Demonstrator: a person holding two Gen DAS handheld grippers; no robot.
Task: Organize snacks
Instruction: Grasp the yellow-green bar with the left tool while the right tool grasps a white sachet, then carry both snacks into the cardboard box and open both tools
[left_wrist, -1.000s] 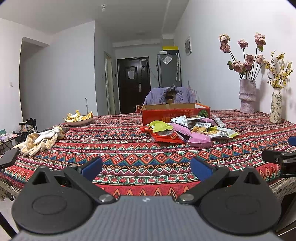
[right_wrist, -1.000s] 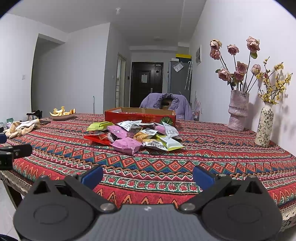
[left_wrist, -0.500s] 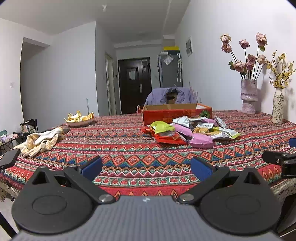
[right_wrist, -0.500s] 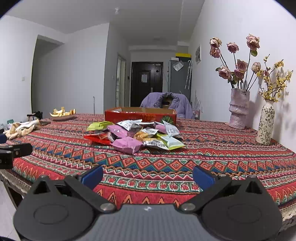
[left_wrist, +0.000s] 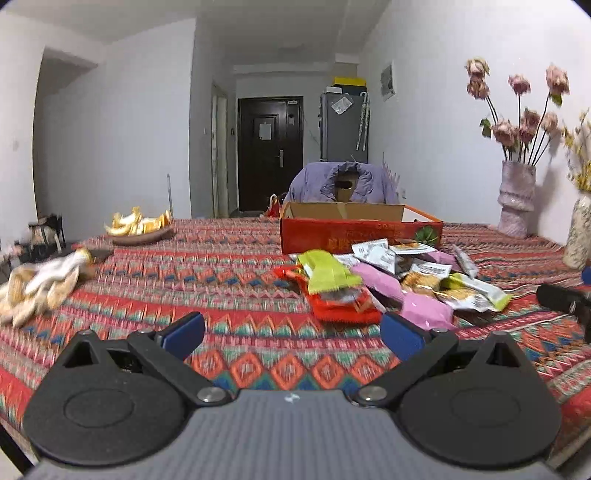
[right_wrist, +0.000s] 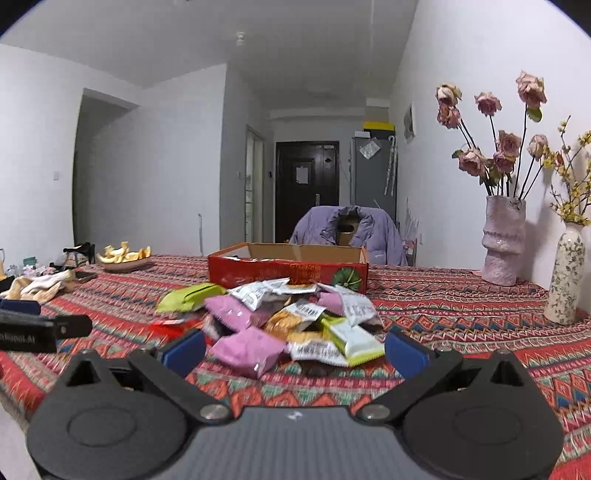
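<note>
Snack pile (right_wrist: 291, 321) ahead of spread right claw (right_wrist: 293, 349), seemingly untouched.

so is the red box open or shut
Open: the red box has no lid on top and its brown inner walls show. Whether anything is inside, cannot tell.

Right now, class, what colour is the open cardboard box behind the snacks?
Red outside, plain brown inside; clearest in the right wrist view.
</note>
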